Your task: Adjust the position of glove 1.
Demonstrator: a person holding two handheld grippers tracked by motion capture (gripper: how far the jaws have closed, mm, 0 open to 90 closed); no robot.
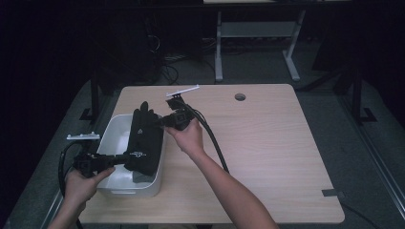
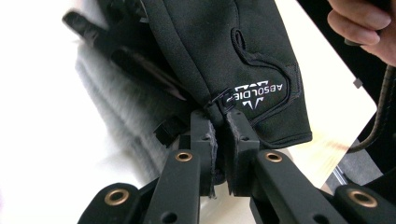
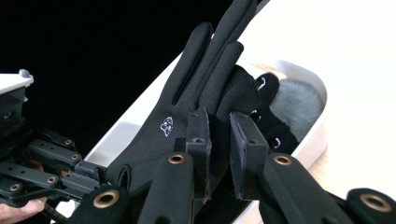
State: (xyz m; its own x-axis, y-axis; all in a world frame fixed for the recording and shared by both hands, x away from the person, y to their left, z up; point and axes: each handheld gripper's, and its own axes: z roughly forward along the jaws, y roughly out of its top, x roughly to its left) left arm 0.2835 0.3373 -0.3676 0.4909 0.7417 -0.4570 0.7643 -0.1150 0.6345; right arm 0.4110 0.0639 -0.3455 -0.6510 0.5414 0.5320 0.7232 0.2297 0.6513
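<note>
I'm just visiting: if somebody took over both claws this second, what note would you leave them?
Left claw: shut on the black glove at its cuff edge.
Right claw: shut on the same glove near its fingers.
The glove hangs stretched between both claws over the white bin, where something grey and furry already lies.
Done: glove lifted.
Left: probably lower it into the bin and open both claws.

— What sort of place is this?
— A lab or office: a wooden desk (image 1: 267, 143) with a cable hole (image 1: 240, 97), grey carpet (image 1: 329, 109), another desk frame (image 1: 258, 43) behind, cables (image 1: 167, 71) on the floor.
</note>
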